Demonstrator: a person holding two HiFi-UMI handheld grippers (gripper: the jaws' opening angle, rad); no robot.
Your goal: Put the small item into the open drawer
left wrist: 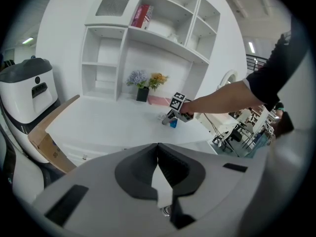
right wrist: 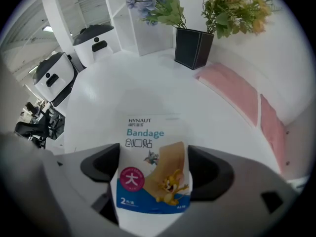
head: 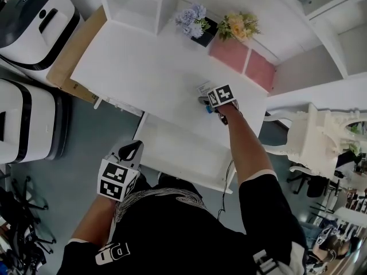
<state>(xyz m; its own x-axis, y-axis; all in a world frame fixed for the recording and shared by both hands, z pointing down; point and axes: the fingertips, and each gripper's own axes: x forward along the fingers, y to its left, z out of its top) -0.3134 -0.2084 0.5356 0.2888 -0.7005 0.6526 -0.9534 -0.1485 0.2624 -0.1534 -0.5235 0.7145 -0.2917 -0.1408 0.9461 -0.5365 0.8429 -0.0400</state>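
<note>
Glossy printed paper, flat and thin: the bandage packet (right wrist: 146,132) lies on the white desk (head: 143,67), just beyond the back edge of the open drawer (head: 178,148) and towards the drawer's right end.

The right gripper (right wrist: 154,168) points steeply down over it with its jaws spread wide, one on each side of the packet's lower half. The pads do not press on it, so nothing is gripped yet. The left gripper (left wrist: 158,152) hangs off the drawer's left front corner, jaws closed together and empty.

The packet should be very light and floppy, likely to bend or slide on the smooth top rather than lift cleanly. The slick face gives little friction. A pinch across its two long edges, near the middle and low enough to catch both, looks the best hold. A gentle squeeze should do, since a hard one would buckle it.

Counted: one packet, one open drawer, two grippers. Well beyond the drawer, at the desk's back, are two flower bunches (head: 198,22) and two pink mats (right wrist: 232,90).
</note>
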